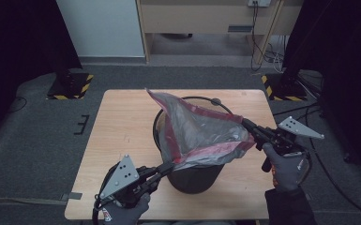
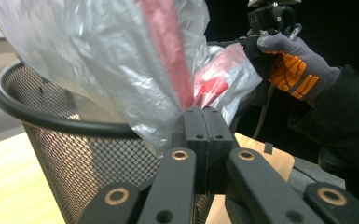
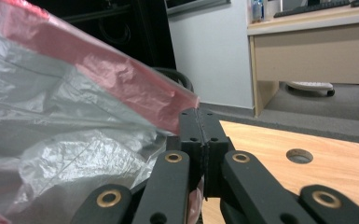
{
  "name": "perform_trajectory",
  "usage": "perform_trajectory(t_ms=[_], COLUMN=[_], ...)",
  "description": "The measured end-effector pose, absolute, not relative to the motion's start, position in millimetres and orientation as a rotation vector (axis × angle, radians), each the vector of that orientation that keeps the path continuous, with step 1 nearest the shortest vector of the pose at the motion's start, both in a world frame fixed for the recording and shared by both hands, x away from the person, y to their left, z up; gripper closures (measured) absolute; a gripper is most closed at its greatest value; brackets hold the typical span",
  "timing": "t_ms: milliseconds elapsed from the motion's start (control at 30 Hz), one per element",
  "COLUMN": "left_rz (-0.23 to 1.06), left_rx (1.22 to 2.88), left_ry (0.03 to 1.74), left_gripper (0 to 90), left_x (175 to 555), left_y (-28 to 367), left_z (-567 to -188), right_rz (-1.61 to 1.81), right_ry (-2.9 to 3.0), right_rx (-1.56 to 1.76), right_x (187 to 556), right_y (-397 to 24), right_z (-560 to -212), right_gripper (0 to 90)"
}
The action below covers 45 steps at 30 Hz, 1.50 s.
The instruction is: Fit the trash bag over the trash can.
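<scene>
A black mesh waste bin [image 1: 194, 176] stands in the middle of the wooden table [image 1: 122, 126]. Above its mouth a clear grey plastic bag with a red rim [image 1: 197, 129] is stretched open. My left gripper [image 1: 169, 167] is shut on the bag's near rim at the bin's front left edge; its pinch [image 2: 203, 112] holds bunched film [image 2: 121, 60] over the bin's rim [image 2: 37, 116]. My right gripper [image 1: 247, 124] is shut on the bag's right corner, where the red rim [image 3: 121, 74] enters the closed jaws [image 3: 199, 114]. The bag's far corner [image 1: 151, 92] sticks up free.
The table's edges lie close around the bin, with a round hole [image 3: 299, 155] in the top near the right gripper. Black stands with striped bases [image 1: 70, 86] flank the far corners. A gloved right hand [image 2: 291, 65] appears in the left gripper view. Cables trail at the right.
</scene>
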State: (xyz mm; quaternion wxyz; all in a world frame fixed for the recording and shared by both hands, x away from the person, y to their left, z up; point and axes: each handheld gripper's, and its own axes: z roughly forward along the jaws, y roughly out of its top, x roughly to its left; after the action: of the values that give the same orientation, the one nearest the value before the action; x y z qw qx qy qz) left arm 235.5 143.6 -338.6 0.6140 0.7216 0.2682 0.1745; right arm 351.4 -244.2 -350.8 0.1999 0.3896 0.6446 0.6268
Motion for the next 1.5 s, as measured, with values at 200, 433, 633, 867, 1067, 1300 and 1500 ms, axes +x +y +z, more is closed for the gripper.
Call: perform_trajectory(t_ms=[200, 433, 633, 867, 1067, 1300, 1500], left_rz=[0.421, 0.413, 0.472, 0.536, 0.537, 0.534, 0.472], left_rx=[1.666, 1.65, 1.56, 1.465, 1.396, 1.379, 1.395], left_ry=[0.615, 0.609, 0.649, 0.714, 0.736, 0.776, 0.822], left_gripper=[90.0, 89.6, 64.0, 46.4, 34.9, 26.3, 33.7], left_x=[235.7, 238.5, 237.2, 246.3, 263.1, 294.6, 318.3], left_y=[141.5, 141.7, 151.2, 167.7, 171.1, 164.1, 158.4], left_z=[-342.9, -344.3, -328.3, -313.1, -295.1, -273.3, -273.7], right_rz=[1.728, 1.72, 1.735, 1.731, 1.732, 1.738, 1.748], right_ry=[1.814, 1.821, 1.81, 1.821, 1.827, 1.829, 1.831], right_rx=[1.107, 1.101, 1.073, 1.046, 1.043, 1.03, 1.004], right_x=[358.5, 358.8, 357.5, 356.5, 356.4, 355.9, 355.1], right_y=[-241.2, -238.4, -242.1, -239.7, -240.2, -239.7, -241.8], right_z=[-364.0, -367.9, -364.5, -361.9, -361.5, -360.3, -358.7], right_gripper=[90.0, 89.7, 89.4, 89.5, 89.5, 89.5, 89.6])
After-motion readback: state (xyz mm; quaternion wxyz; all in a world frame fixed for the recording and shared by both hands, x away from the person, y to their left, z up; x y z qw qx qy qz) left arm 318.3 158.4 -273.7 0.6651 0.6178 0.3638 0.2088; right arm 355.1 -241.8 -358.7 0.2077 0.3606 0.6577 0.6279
